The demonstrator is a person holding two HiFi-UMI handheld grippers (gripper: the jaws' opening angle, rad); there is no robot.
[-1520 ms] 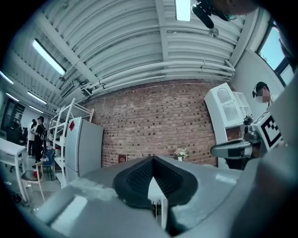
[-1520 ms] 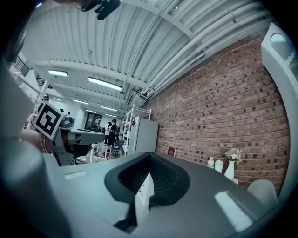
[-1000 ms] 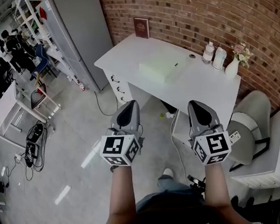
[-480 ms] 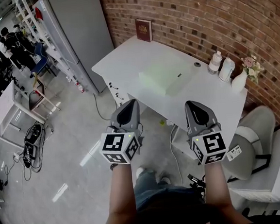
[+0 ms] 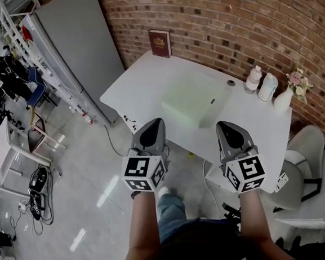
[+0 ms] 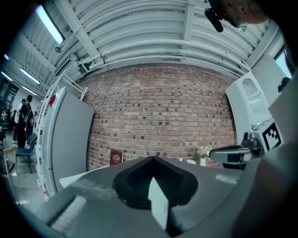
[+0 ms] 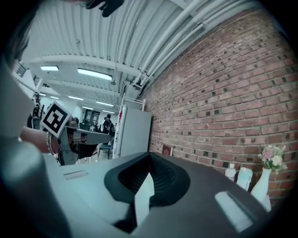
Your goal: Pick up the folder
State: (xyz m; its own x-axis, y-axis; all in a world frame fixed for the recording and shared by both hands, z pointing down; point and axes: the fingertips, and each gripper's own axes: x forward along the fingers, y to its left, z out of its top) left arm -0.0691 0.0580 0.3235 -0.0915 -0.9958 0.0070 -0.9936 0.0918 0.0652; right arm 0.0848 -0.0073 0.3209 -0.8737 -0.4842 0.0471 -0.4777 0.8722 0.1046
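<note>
Grippers: I hold the left gripper (image 5: pixel 153 124) and right gripper (image 5: pixel 225 128) both clenched, nothing between the jaws | Folder: the pale green folder (image 5: pixel 195 100) lies flat on the white desk (image 5: pixel 141 84), ahead of both, untouched | Risk: I judge clenched jaws would shove it toward the bottles (image 5: pixel 253 80) rather than grip it; its flat edge may slip.

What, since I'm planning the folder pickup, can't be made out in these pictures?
- The folder: missing from both gripper views, blocked by each gripper's own body.
- The folder's opening side: head view, too pale and small to tell.
- The book, its cover print: too small in all views.
- The desk, its front: head view, partly behind the left gripper and the right gripper.
</note>
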